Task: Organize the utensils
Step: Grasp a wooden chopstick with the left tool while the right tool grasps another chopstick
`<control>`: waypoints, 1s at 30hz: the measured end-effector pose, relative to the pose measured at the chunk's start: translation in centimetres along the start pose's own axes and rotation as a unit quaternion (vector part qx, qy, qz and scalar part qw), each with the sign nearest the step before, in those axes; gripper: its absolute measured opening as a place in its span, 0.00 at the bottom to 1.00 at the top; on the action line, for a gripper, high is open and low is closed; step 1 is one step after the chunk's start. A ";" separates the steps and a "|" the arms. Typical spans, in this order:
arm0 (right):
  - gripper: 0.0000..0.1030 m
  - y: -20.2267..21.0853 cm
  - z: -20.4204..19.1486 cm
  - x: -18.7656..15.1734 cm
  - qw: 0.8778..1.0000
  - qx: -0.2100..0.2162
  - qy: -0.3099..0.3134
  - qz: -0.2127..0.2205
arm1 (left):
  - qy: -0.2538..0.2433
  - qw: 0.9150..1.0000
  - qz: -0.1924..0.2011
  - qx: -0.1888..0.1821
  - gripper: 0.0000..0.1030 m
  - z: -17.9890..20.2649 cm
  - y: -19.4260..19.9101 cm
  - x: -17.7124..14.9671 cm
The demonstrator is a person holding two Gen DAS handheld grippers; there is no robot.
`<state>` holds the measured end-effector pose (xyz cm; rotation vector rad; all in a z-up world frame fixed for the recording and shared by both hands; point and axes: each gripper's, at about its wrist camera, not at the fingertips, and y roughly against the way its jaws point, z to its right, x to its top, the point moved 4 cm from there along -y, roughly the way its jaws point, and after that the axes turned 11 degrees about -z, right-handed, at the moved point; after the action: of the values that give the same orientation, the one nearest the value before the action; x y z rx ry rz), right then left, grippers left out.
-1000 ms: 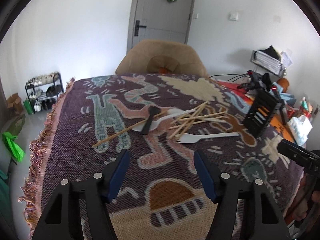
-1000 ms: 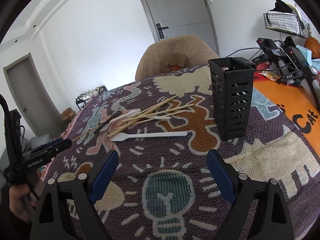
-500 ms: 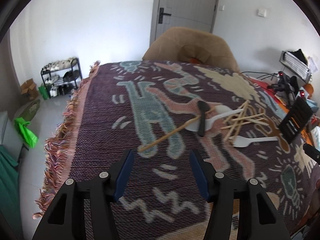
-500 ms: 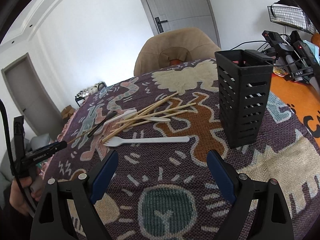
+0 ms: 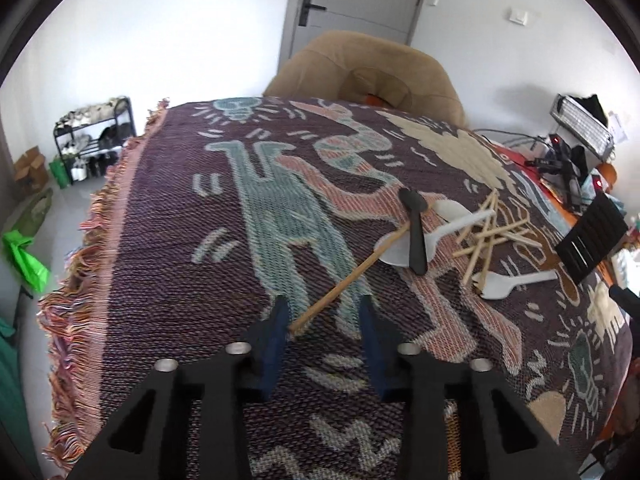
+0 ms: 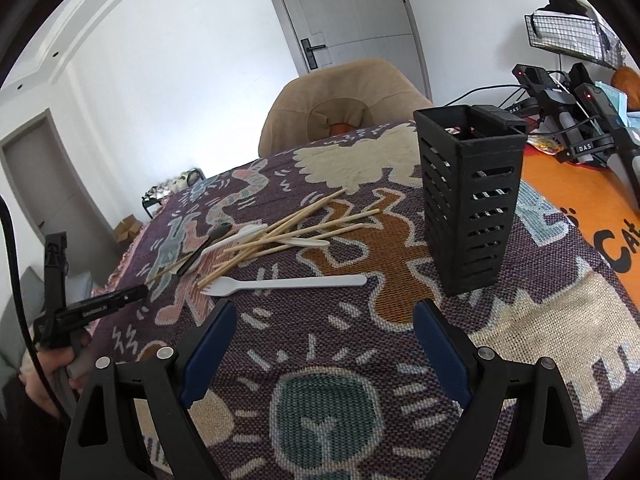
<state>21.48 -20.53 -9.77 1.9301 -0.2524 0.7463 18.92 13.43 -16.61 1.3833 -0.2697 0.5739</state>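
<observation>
Wooden chopstick [image 5: 344, 280] now has its near end between my left tongs [image 5: 324, 320], spread and not yet gripping, after I moved in. Right tongs [image 6: 324, 336] hover wide, empty, near the black holder [image 6: 468, 200].

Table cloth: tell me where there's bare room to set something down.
Free: the cloth between the right gripper and the black holder, and the stretch between the fringe and the lone chopstick. Crowded: around the chopstick pile, spoons and white fork.
</observation>
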 end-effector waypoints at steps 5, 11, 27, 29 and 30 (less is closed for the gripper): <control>0.87 -0.1 -0.6 -0.2 1.000 0.003 0.005 -0.001 | -0.010 0.999 0.017 -0.030 0.13 0.9 1.4 -0.9; 0.87 -0.6 -1.9 -0.7 1.000 0.014 0.014 -0.009 | -0.023 0.998 0.043 -0.044 0.06 1.7 3.8 -1.7; 0.53 -6.6 -10.4 1.4 0.991 0.072 0.077 -0.078 | 0.004 0.989 0.133 -0.061 0.03 1.1 10.1 -3.1; 0.53 -7.8 -11.0 1.6 0.991 0.071 0.075 -0.086 | 0.011 0.989 0.138 -0.058 0.03 0.6 10.4 -3.2; 0.51 -8.4 -11.4 1.7 0.991 0.068 0.075 -0.089 | 0.013 0.988 0.139 -0.058 0.03 0.4 10.6 -3.3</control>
<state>22.43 -6.42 -11.54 1.9813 0.0647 0.8015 10.61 13.12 -9.27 1.2317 -0.4723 0.7946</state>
